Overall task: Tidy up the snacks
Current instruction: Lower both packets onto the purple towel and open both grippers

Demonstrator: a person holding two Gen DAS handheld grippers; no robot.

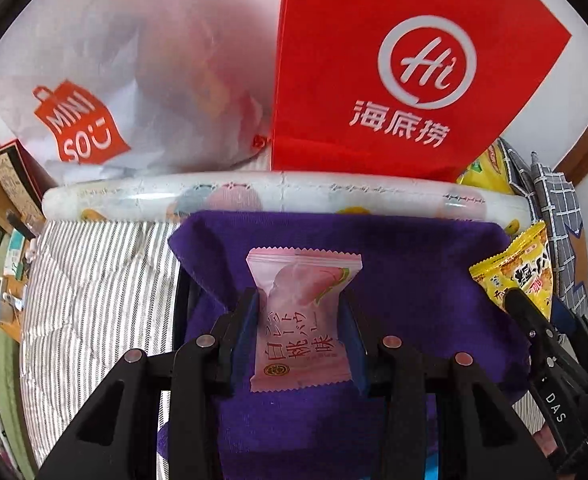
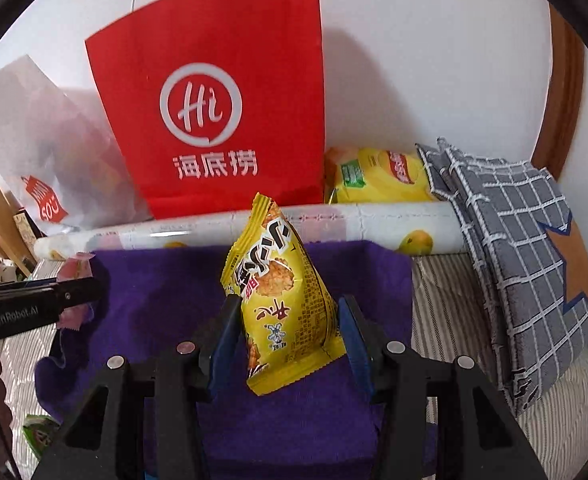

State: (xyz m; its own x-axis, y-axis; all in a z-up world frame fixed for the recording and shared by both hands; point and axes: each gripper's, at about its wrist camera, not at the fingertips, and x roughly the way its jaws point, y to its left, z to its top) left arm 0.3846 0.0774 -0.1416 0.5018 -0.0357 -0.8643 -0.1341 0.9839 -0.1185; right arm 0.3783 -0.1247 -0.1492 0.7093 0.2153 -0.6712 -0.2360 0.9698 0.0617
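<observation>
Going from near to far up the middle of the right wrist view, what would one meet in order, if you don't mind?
Right gripper → yellow snack packet clamped in it → purple cloth → fruit-printed roll → red paper bag → white wall.

Bags, cloths and a roll on the bed

A red paper bag (image 2: 214, 120) stands far back beside a white bag (image 1: 106, 80). A fruit-print roll (image 1: 286, 192) lies before them. A purple cloth (image 2: 154, 280) lies near, a grey checked cloth (image 2: 514, 232) right.

left gripper (image 1: 300, 312) angled steeply down, both pads clamped on the sides of a pink snack packet (image 1: 304, 320). right gripper (image 2: 288, 320) tilted down less steeply, jaws pinching a yellow snack packet (image 2: 282, 300). Grippers side by side, near each other, not touching.
</observation>
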